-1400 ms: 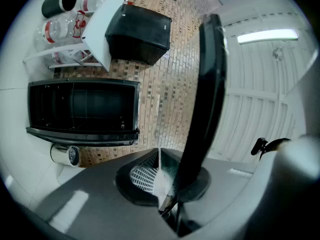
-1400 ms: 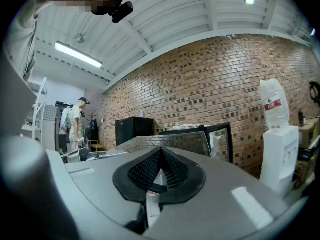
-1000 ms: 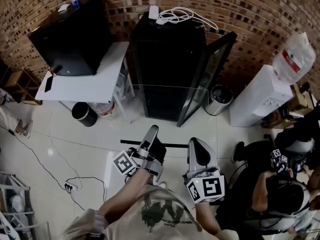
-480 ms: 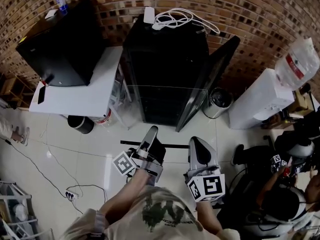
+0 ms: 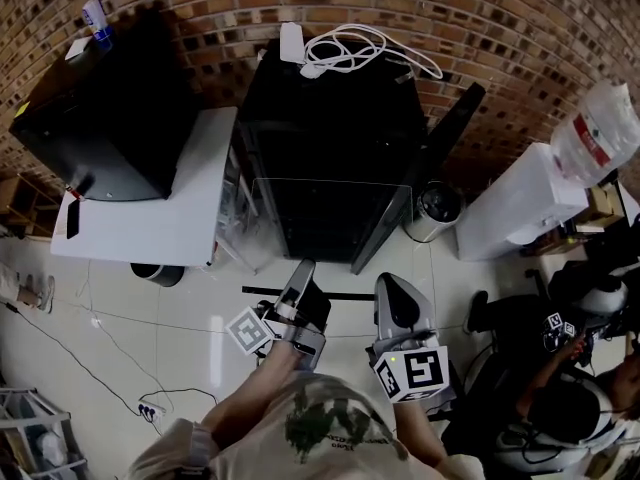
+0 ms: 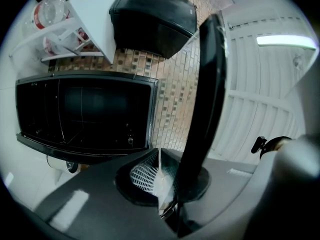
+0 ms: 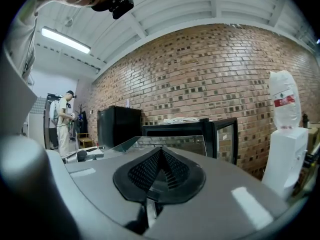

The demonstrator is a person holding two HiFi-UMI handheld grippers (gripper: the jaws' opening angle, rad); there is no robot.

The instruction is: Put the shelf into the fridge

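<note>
The shelf (image 5: 330,218) is a clear glass pane held level in front of me, its far edge just short of the black fridge (image 5: 330,118). The fridge's door (image 5: 445,138) stands open to the right, and wire racks show in the dark interior (image 6: 85,114). My left gripper (image 5: 300,276) is shut on the pane's near left edge, and a pale strip of glass (image 6: 161,184) shows between its jaws. My right gripper (image 5: 395,290) is shut on the near right edge. In the right gripper view the pane (image 7: 170,144) runs forward from the jaws toward the fridge (image 7: 200,134).
Left of the fridge a white table (image 5: 130,208) carries a large black box (image 5: 100,108), with a dark bin (image 5: 155,273) beneath. A silver bin (image 5: 435,208) and a white water dispenser (image 5: 520,198) stand right of the door. A person (image 5: 560,398) sits at the right. Cables (image 5: 350,48) lie on the fridge.
The fridge has drawn nearer and larger in the head view, and the pane's far edge has come closer to its opening. Both grippers keep the same hold.
</note>
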